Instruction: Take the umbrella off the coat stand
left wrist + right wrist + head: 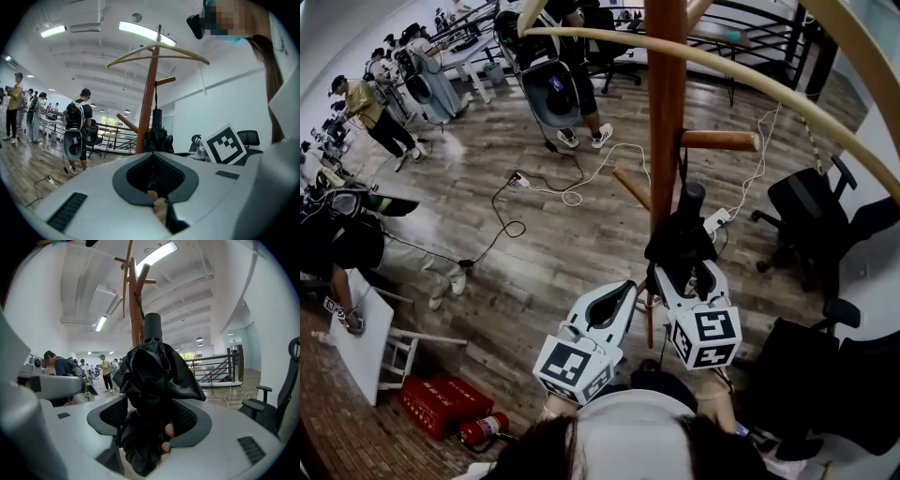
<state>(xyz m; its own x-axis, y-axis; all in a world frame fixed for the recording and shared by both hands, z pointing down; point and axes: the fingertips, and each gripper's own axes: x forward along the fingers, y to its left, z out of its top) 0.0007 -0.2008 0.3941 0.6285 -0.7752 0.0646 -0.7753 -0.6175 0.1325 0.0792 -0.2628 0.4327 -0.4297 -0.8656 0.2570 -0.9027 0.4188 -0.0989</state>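
I'm looking steeply down the wooden coat stand [666, 112], and the black folded umbrella [680, 239] is still on it. It hangs by a thin strap from a short peg [719, 141], close against the pole.

My right tongs [686, 272] are spread wide with the umbrella's bunched fabric between them. In the right gripper view the bundle [152, 366] fills the middle of the gap, its stubby black end pointing up. Mesh padding shows on both sides of it, so the tongs aren't squeezing the cloth. The pole [136, 319] rises just behind it.

My left tongs [630, 286] sit just beside the right ones, a little short of the stand. In the left gripper view their tips [152, 154] meet, leaving only the hollow behind them, with nothing caught inside. From there the umbrella [157, 136] hangs ahead beside the pole [149, 103].

The stand is on a wooden floor [534, 253] with loose cables trailing across it. A black office chair [806, 211] is to the right, and a fire extinguisher [483, 429] lies low on the left.
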